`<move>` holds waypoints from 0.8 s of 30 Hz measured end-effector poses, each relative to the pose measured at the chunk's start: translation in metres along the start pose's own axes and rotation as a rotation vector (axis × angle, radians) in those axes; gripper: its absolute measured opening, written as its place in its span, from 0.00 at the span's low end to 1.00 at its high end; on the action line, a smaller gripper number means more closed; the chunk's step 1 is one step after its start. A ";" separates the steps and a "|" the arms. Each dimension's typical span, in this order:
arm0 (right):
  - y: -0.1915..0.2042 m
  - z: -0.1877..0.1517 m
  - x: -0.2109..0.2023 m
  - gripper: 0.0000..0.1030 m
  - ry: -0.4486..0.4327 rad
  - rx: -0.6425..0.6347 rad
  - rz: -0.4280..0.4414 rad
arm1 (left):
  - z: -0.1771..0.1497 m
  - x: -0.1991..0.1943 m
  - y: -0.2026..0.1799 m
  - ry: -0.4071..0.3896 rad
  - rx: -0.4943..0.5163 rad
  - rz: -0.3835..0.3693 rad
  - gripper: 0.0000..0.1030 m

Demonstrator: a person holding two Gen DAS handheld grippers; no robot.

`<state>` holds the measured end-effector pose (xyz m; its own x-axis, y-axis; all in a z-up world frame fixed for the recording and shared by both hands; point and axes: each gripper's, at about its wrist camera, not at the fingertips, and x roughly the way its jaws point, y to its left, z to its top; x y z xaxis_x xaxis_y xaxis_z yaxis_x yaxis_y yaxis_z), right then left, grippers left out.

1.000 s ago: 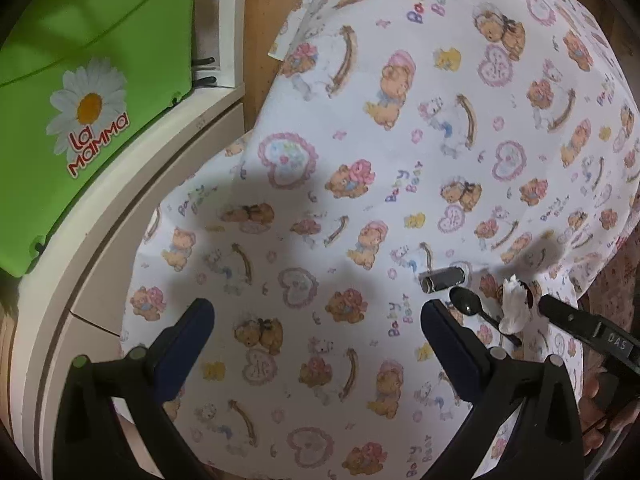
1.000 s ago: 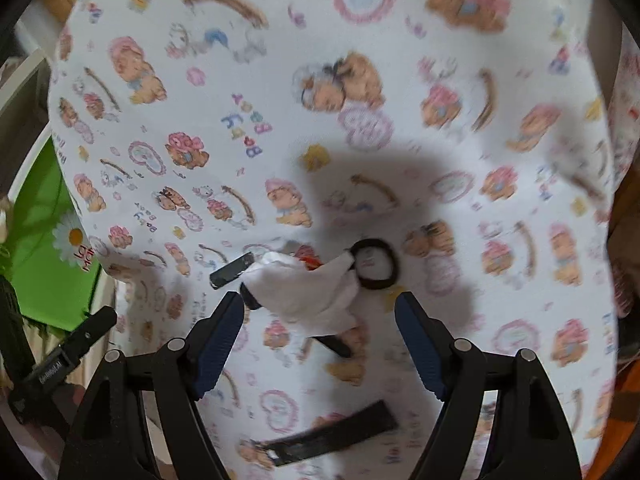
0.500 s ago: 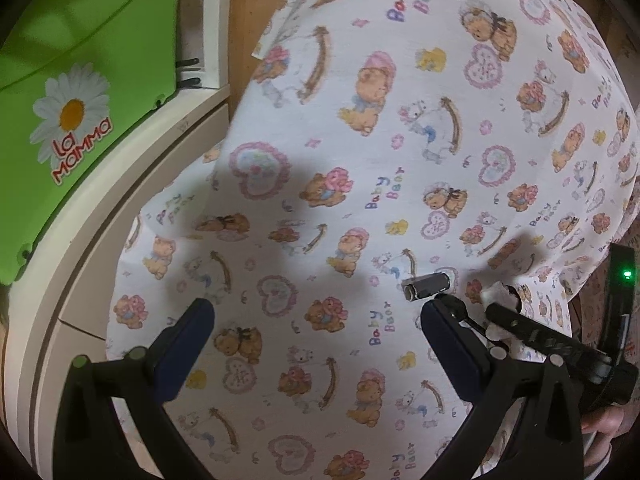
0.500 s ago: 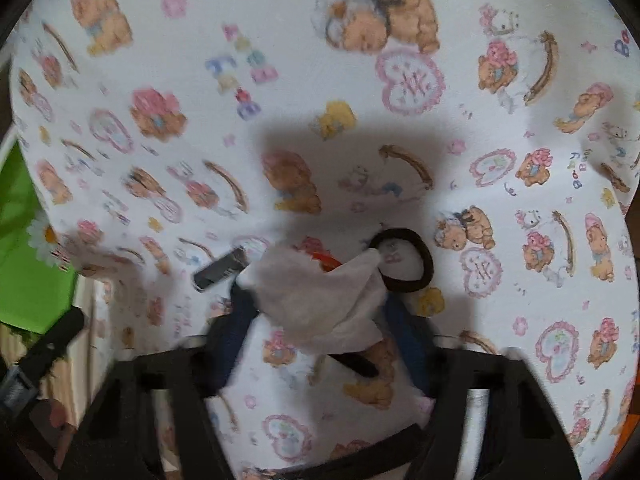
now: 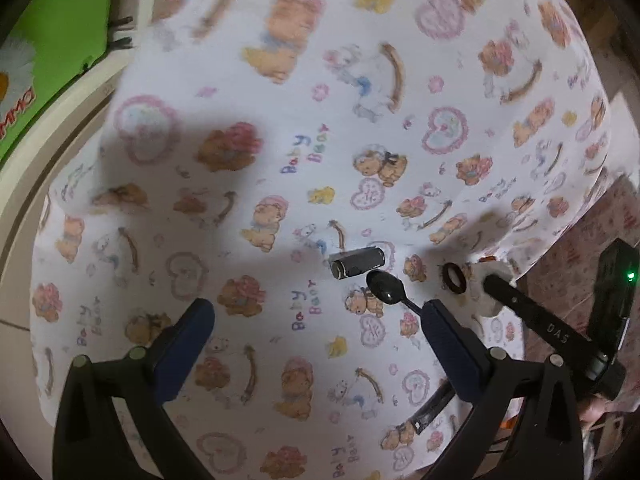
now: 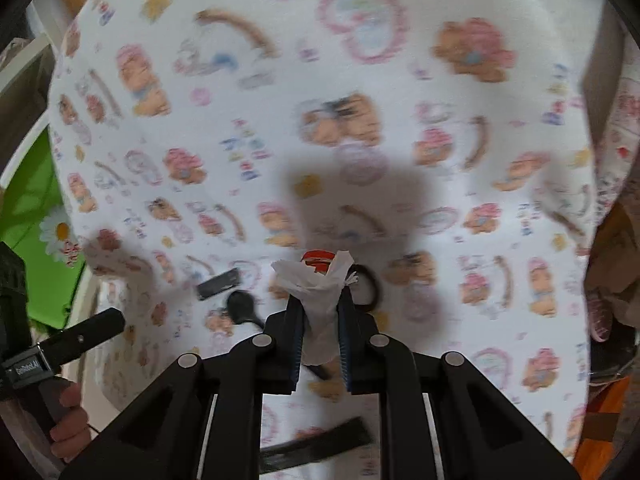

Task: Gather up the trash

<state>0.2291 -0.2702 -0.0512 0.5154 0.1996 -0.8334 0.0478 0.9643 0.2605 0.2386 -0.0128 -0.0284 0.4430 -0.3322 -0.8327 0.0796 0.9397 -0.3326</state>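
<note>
The right gripper (image 6: 320, 326), jaws just closed on the crumpled tissue (image 6: 320, 292), should lift straight up while the left gripper (image 5: 316, 336) waits open, empty.

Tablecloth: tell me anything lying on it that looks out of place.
Small litter is scattered near the tablecloth's front edge: a black plastic spoon, a dark battery-like cylinder, a dark ring and a flat black strip. A crumpled white tissue is pinched in the right hand-held gripper.
</note>
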 end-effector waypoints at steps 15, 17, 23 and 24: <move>0.006 -0.011 -0.007 0.17 -0.060 -0.177 -0.189 | 0.012 0.053 -0.062 -0.082 0.004 0.142 1.00; 0.002 -0.012 -0.008 0.17 -0.062 -0.185 -0.199 | 0.012 0.065 -0.064 -0.069 -0.001 0.163 1.00; -0.021 -0.008 -0.022 0.17 -0.064 -0.180 -0.211 | 0.012 0.089 -0.069 -0.044 -0.022 0.291 1.00; -0.023 -0.007 -0.023 0.17 -0.068 -0.177 -0.212 | 0.012 0.093 -0.071 -0.044 -0.022 0.322 0.99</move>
<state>0.2104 -0.2959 -0.0418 0.5663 -0.0163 -0.8240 0.0138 0.9999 -0.0103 0.2847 -0.1092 -0.0765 0.4806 -0.0139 -0.8768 -0.0900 0.9938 -0.0651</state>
